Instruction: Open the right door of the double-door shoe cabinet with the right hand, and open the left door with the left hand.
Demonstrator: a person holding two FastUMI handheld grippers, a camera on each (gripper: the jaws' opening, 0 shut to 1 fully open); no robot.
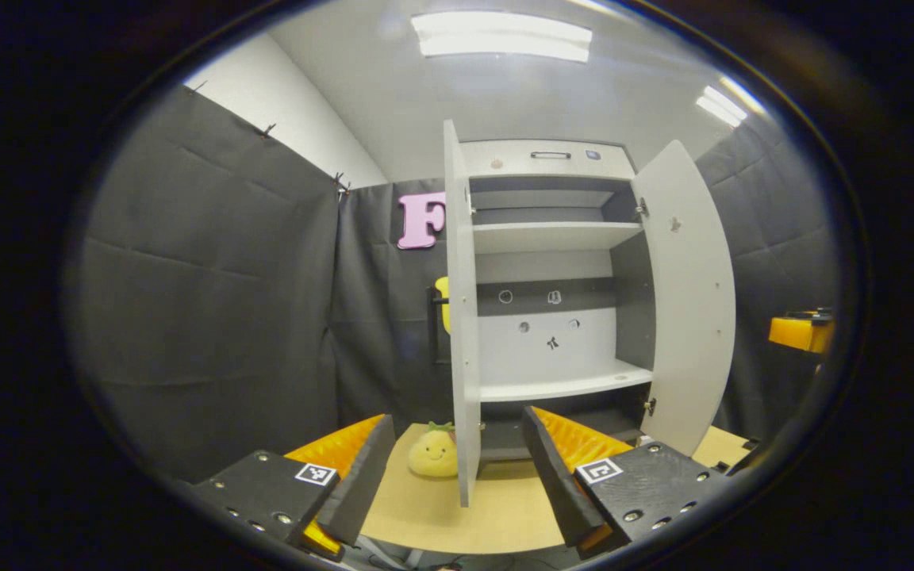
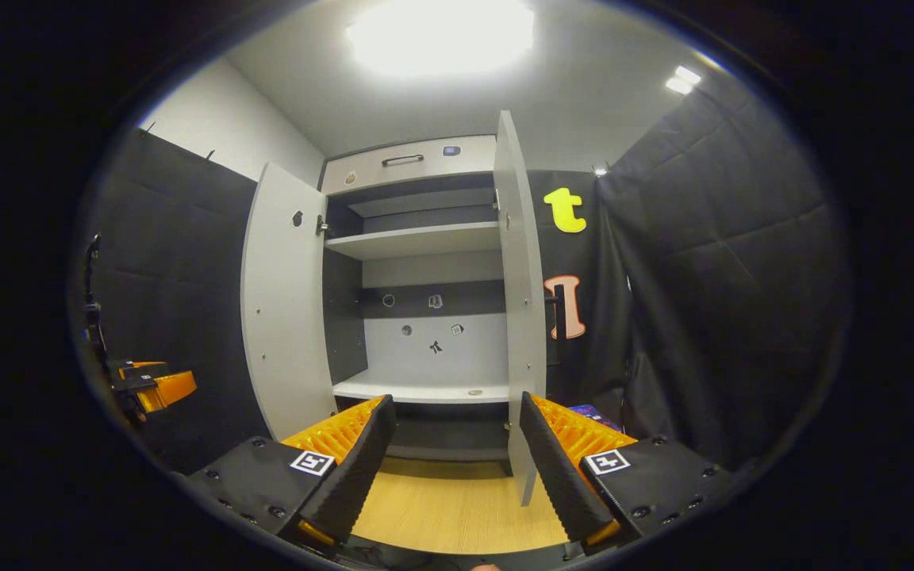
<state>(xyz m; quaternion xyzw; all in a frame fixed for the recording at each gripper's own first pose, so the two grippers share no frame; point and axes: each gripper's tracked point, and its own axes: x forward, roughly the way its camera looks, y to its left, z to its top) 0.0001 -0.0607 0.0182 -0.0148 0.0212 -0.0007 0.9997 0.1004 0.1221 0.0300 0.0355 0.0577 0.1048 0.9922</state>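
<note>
- Black padded booth walls surround your pale wooden tabletop (image 1: 441, 507), where the white double-door shoe cabinet (image 1: 548, 262) stands, both doors swung open.
- Your left gripper (image 1: 457, 468) and right gripper (image 2: 457, 464) gape wide, holding nothing.

Ceiling light panels (image 1: 501, 36) above the shoe cabinet (image 1: 548, 301) light the booth evenly; in the right gripper view the panel (image 2: 441, 32) blows out to white glare. Below the cabinet's shelves lie soft shadows. Fisheye distortion bows its doors toward the edges. Focus stays sharp, no blur.
</note>
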